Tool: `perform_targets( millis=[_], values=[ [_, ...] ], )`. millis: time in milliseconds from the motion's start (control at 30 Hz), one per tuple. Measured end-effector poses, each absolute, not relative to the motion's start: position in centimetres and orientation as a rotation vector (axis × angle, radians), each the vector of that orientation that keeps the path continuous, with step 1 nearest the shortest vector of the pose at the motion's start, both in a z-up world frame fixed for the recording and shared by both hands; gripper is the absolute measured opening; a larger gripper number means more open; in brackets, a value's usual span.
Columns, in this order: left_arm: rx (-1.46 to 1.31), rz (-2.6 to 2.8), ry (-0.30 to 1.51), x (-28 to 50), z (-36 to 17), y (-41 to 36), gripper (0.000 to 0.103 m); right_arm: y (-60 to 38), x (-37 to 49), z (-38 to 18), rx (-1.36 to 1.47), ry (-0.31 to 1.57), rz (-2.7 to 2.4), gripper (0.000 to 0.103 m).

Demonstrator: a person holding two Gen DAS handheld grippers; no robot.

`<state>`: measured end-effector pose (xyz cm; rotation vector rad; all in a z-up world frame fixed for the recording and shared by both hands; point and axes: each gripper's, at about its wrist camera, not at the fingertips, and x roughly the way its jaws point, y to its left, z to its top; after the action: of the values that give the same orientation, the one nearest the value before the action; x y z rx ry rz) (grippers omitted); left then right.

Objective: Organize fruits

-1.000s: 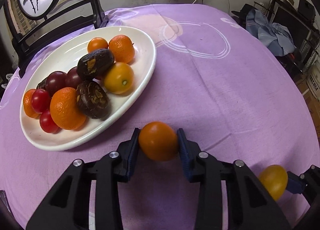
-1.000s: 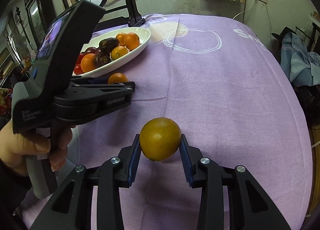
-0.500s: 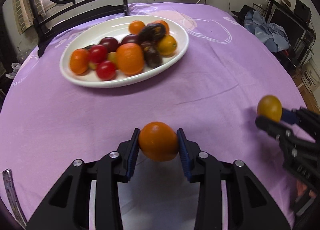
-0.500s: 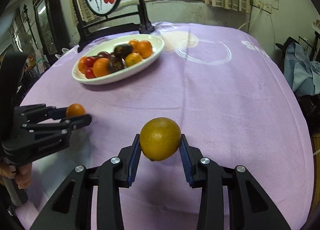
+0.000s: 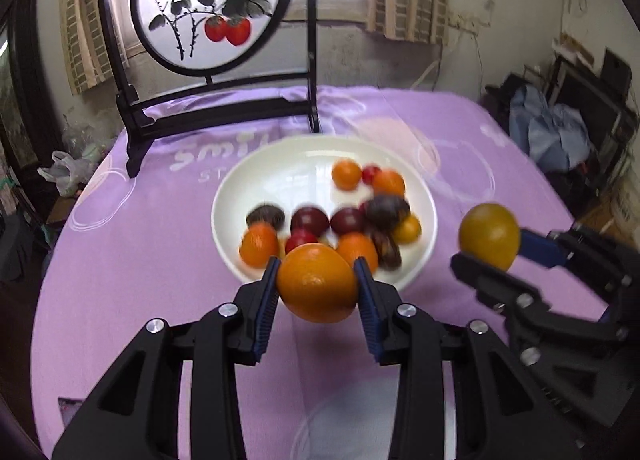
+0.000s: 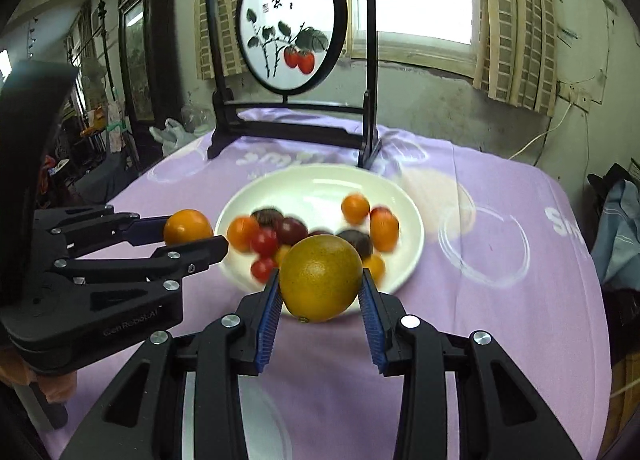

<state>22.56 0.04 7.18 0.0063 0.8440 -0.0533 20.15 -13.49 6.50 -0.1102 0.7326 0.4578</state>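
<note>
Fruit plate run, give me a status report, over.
Left gripper shut on orange. Right gripper shut on yellow-green citrus. White plate ahead, part full. Nothing blocking.

Purple cloth [image 5: 120, 260] with white rings — white plate [image 5: 256, 176], orange mandarin [image 5: 316, 284].

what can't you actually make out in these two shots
- Fruit in the white plate: motion-blurred in both views, so the dark pieces cannot be identified.
- Near rim of the plate: hidden behind the orange in the left claw, and behind the yellow-green citrus in the right claw.
- Person: only a bit of hand at the lower left edge of the right wrist view.
</note>
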Motion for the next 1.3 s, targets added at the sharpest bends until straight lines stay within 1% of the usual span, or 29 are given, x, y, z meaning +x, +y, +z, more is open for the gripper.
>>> perform_targets(
  millis=[100,233,500,533,567,633,700,867,1033,1233,1300],
  values=[
    [0.002,0.003,0.84,26.0,6.8,1.0,0.036,-12.6,23.5,5.9,-0.061,0.756,0.44,0.038],
    [-0.008,0.077,0.863,29.7,4.9,2.4,0.036,-11.2,26.4,4.1,-0.084,0.769,0.414,0.038],
    [-0.006,0.142,0.888,32.9,2.4,2.9,0.037,-9.8,29.6,1.4,-0.089,0.814,0.39,0.041],
    [-0.013,0.143,0.891,33.1,2.3,3.0,0.045,-10.0,29.7,1.3,-0.082,0.814,0.383,0.041],
    [-0.014,0.155,0.889,33.0,2.2,3.0,0.06,-10.3,29.7,1.3,-0.074,0.813,0.382,0.041],
    [-0.007,0.187,0.865,32.6,2.3,3.1,0.075,-10.8,29.4,1.4,-0.063,0.814,0.378,0.045],
    [0.001,0.17,0.84,32.0,2.7,2.8,0.077,-11.5,28.9,1.7,-0.052,0.806,0.38,0.051],
    [0.008,0.137,0.839,29.7,2.9,1.9,0.08,-12.4,26.6,2.4,-0.067,0.79,0.383,0.051],
    [-0.013,0.119,0.834,26.5,3.2,1.4,0.083,-13.1,23.5,2.9,-0.064,0.783,0.398,0.055],
    [-0.001,0.092,0.831,21.5,3.1,0.6,0.087,-14.2,18.6,1.7,-0.108,0.815,0.389,0.057],
    [-0.003,0.088,0.836,19.9,2.9,0.4,0.088,-14.7,17.2,1.3,-0.101,0.831,0.381,0.06]
  ],
)
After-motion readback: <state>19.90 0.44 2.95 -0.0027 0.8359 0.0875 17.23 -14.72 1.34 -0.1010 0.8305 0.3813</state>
